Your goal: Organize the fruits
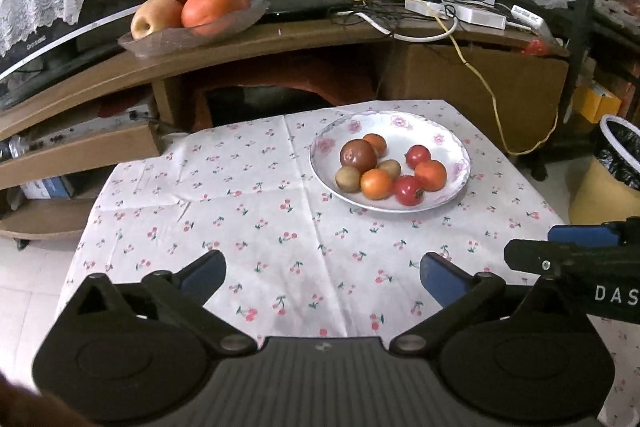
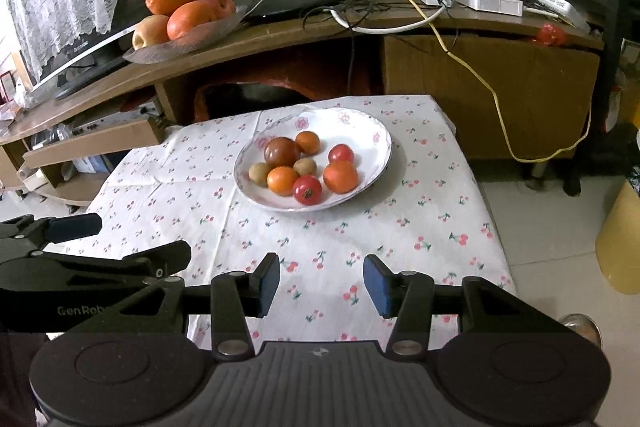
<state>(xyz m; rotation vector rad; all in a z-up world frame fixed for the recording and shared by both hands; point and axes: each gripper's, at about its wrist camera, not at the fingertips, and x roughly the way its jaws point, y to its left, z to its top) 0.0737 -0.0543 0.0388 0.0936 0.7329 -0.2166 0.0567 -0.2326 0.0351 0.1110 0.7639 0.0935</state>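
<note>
A white plate [image 1: 456, 151] with pink flowers sits on the far side of a table with a cherry tablecloth [image 1: 240, 211]. On the plate lie small fruits close together: a big dark tomato [image 1: 358, 155], two brown kiwis [image 1: 348, 179], three small oranges [image 1: 376, 183] and two red tomatoes [image 1: 409, 190].

The left gripper [image 1: 322, 277] hangs over the near part of the cloth with its blue pads spread wide and nothing between them. The right gripper [image 2: 322, 283] is beside it, also over the near cloth, its pads parted and holding nothing.

Behind the table, a glass dish [image 2: 188, 43] on a wooden shelf [image 2: 280, 27] holds big oranges and apples.
</note>
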